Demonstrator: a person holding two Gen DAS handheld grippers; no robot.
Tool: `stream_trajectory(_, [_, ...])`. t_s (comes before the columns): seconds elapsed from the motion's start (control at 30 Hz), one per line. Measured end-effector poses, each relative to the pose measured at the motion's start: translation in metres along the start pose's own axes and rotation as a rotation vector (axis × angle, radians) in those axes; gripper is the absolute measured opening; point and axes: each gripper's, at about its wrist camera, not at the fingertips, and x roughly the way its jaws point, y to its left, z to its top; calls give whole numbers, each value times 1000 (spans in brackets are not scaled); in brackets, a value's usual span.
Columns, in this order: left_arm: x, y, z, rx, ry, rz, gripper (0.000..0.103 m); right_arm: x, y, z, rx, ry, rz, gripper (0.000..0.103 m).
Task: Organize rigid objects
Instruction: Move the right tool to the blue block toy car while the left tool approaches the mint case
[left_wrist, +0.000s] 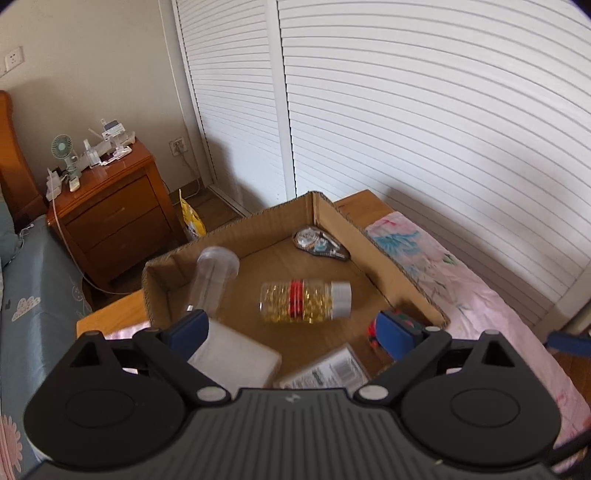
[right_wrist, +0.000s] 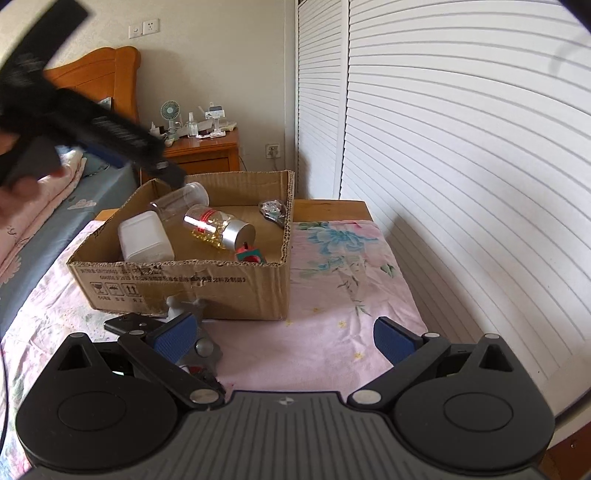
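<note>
A cardboard box (right_wrist: 192, 286) stands on a pink floral cloth. Inside it lie a bottle of yellow capsules with a silver cap (left_wrist: 306, 303) (right_wrist: 221, 226), a clear plastic jar (left_wrist: 213, 277) (right_wrist: 181, 201), a white container (left_wrist: 236, 360) (right_wrist: 144, 239), a correction-tape dispenser (left_wrist: 320, 243) (right_wrist: 273, 211) and a red item (right_wrist: 251, 255). My left gripper (left_wrist: 291, 330) is open and empty above the box; it shows blurred in the right wrist view (right_wrist: 110, 129). My right gripper (right_wrist: 282, 338) is open and empty in front of the box.
A small tool with a grey knob (right_wrist: 201, 343) and a dark flat object (right_wrist: 133, 325) lie on the cloth before the box. A wooden nightstand (left_wrist: 114, 206) with a fan stands beyond. White louvred doors (left_wrist: 424, 110) fill the right. A bed (right_wrist: 44, 229) lies left.
</note>
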Motion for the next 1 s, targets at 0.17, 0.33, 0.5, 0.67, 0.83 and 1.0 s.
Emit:
stream_trajectory(0.17, [-22, 2, -43, -51, -11, 23, 100, -4, 3, -7, 2, 14, 15, 103])
stream_trajectory(0.33, [-24, -1, -87, -113, -12, 49, 100, -1, 7, -16, -5, 45, 15, 103])
stream_trajectory(0.5, [-15, -15, -124, -136, 4, 132, 100, 4, 11, -25, -15, 74, 10, 103])
stream_trajectory(0.67, [-11, -29, -153, -175, 49, 185, 100, 9, 8, -28, 0, 89, 12, 103])
stream_trajectory(0.83, [-9, -32, -169, -235, 84, 153, 100, 14, 9, -28, 4, 100, 33, 103])
stream_trajectory(1.0, [-9, -37, -174, -226, 85, 158, 100, 23, 16, -23, -20, 105, 66, 103])
